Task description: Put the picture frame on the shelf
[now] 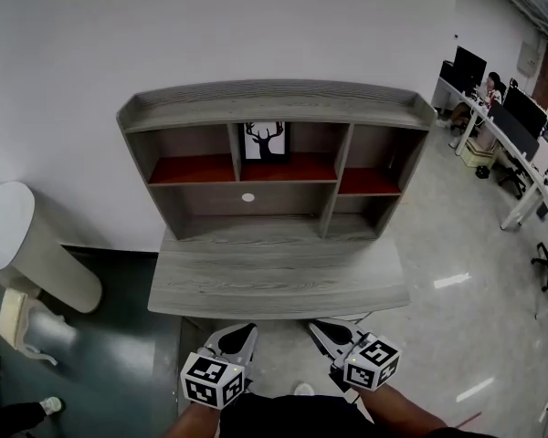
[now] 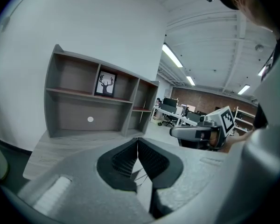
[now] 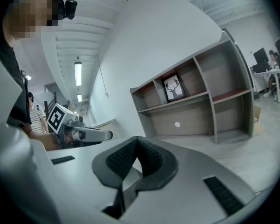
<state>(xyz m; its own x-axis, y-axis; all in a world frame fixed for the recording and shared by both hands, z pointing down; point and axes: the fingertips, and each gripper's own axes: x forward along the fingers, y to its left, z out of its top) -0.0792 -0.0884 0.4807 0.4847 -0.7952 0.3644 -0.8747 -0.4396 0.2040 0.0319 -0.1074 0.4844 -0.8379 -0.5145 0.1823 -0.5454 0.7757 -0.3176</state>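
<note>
Left tongs (image 1: 245,331), right tongs (image 1: 318,328) abreast; closed

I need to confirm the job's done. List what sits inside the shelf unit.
The picture frame, with a deer silhouette, stands in the upper middle compartment of the shelf unit. A white spot shows on the lower back panel. The lower right compartment is partly hidden.

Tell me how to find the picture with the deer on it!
Look at the grey shelf unit on the desk against the white wall. In its top row of three cubbies, the picture frame stands in the middle one. Its neighbours hold nothing; it shows a black deer head on white.
</note>
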